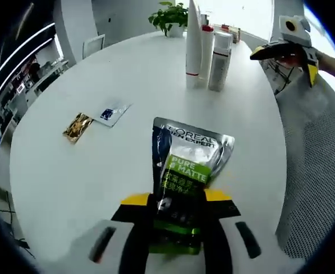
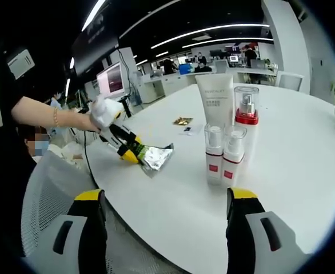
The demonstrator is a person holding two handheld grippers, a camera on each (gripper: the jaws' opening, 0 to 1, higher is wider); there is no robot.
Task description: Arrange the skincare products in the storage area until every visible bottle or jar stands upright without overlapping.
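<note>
My left gripper [image 1: 178, 198] is shut on the lower end of a silver and green sachet pouch [image 1: 190, 157], held over the white round table [image 1: 99, 171]. From the right gripper view the same left gripper [image 2: 124, 145] holds the pouch [image 2: 158, 157] low at the table's near edge. A tall white tube [image 2: 215, 100], a clear-capped bottle with a red band [image 2: 246, 108] and two small white pump bottles [image 2: 214, 151] [image 2: 234, 151] stand upright in a close group [image 1: 204, 51]. My right gripper [image 2: 166, 197] is open with nothing in it, in front of the bottles; it also shows off the table's edge [image 1: 287, 48].
A gold sachet [image 1: 77, 127] and a small blue and white sachet [image 1: 111, 112] lie flat on the table. A potted plant [image 1: 170, 17] stands at the far edge. Mesh chairs [image 1: 316, 171] [image 2: 47, 200] stand beside the table. A person's arm [image 2: 47, 117] reaches in.
</note>
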